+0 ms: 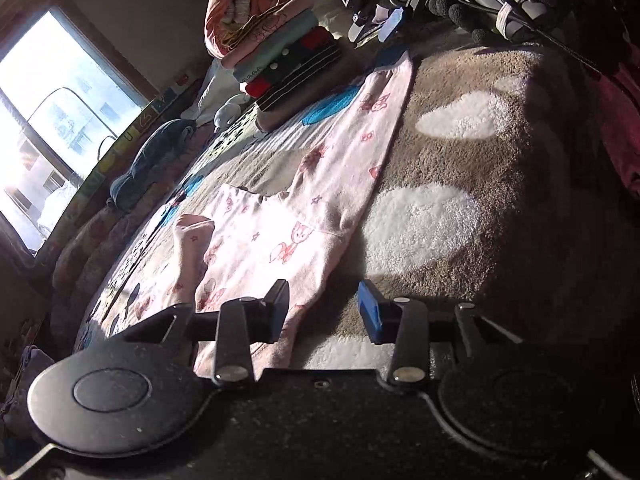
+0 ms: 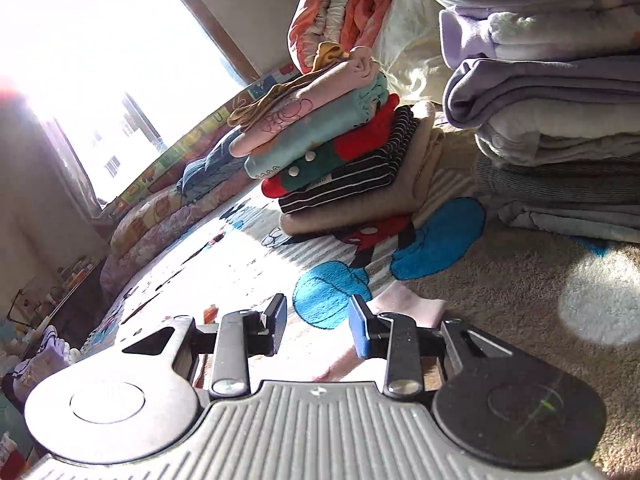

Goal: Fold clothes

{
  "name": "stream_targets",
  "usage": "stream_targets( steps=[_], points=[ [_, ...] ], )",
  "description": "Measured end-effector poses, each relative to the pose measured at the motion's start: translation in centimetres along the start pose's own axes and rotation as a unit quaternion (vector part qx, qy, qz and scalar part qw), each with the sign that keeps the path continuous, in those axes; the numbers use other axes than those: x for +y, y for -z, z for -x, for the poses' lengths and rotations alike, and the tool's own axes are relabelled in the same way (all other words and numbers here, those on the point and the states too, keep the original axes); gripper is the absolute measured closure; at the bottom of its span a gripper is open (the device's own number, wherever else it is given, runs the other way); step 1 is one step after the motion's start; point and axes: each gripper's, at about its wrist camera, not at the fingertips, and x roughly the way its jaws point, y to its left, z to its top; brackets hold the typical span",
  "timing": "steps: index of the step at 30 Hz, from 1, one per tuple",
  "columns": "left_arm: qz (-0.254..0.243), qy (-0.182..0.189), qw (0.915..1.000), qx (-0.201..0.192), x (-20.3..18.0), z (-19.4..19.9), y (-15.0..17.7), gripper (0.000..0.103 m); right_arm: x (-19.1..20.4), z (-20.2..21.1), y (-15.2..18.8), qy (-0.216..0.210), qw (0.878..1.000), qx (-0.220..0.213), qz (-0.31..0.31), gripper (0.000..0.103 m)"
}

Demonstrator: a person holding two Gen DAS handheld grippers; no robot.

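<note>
The pink printed garment (image 1: 320, 184) lay spread flat on the rug (image 1: 480, 184). Left tool (image 1: 324, 312) and right tool (image 2: 318, 326) gaped apart, empty, at opposite ends; gripping both looked next, then folding.

Soft printed cloth garment (image 1: 304, 208) on shaggy, perhaps woollen, rug (image 1: 460, 152).

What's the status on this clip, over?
Left gripper open, right gripper open. Pink fox-print garment flat on rug, unheld. Folded stack beyond, nothing blocking.
</note>
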Motion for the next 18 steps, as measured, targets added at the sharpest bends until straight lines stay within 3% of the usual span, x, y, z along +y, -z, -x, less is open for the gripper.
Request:
stream_targets(
  steps=[2, 4, 7, 8, 9, 10, 11, 12, 15, 17, 18],
  points=[
    [0.06, -0.013, 0.9979, 0.021, 2.2, 1.1, 0.6, 0.053, 1.9, 0.4, 1.9, -0.038, 0.999, 0.022, -0.015, 0.063],
    [0.14, -0.025, 0.9889, 0.042, 5.4, 1.9, 1.5, 0.052, 3.0, 0.6, 4.5, -0.066, 0.995, 0.052, -0.055, 0.058],
    [0.26, -0.033, 0.9626, 0.067, 9.9, 3.3, 3.0, 0.048, 3.8, 0.4, 8.8, -0.095, 0.981, 0.108, -0.13, 0.056],
    [0.32, -0.027, 0.9443, 0.074, 11.7, 3.8, 3.9, 0.048, 3.8, 0.3, 10.2, -0.099, 0.975, 0.128, -0.156, 0.056],
    [0.378, -0.015, 0.9224, 0.077, 13.3, 4.2, 4.9, 0.048, 3.8, 0.2, 11.7, -0.102, 0.967, 0.147, -0.182, 0.056],
    [0.441, 0.001, 0.8938, 0.082, 14.5, 4.3, 6.2, 0.048, 3.8, 0.1, 13.1, -0.105, 0.958, 0.166, -0.207, 0.056],
    [0.503, 0.019, 0.8599, 0.087, 15.8, 4.3, 7.5, 0.048, 3.8, 0.2, 14.1, -0.109, 0.952, 0.174, -0.227, 0.058],
    [0.549, 0.031, 0.8306, 0.088, 16.3, 4.0, 8.6, 0.048, 4.1, 0.2, 14.4, -0.109, 0.951, 0.174, -0.231, 0.059],
    [0.671, 0.065, 0.7337, 0.086, 17.6, 3.2, 11.8, 0.048, 4.8, -0.2, 14.7, -0.108, 0.945, 0.173, -0.254, 0.058],
    [0.722, 0.087, 0.6821, 0.077, 17.2, 2.1, 13.5, 0.048, 5.0, -0.6, 14.9, -0.106, 0.941, 0.172, -0.271, 0.057],
    [0.744, 0.097, 0.6574, 0.071, 17.0, 1.6, 14.3, 0.048, 5.5, -0.9, 15.0, -0.102, 0.945, 0.172, -0.26, 0.058]
  ],
)
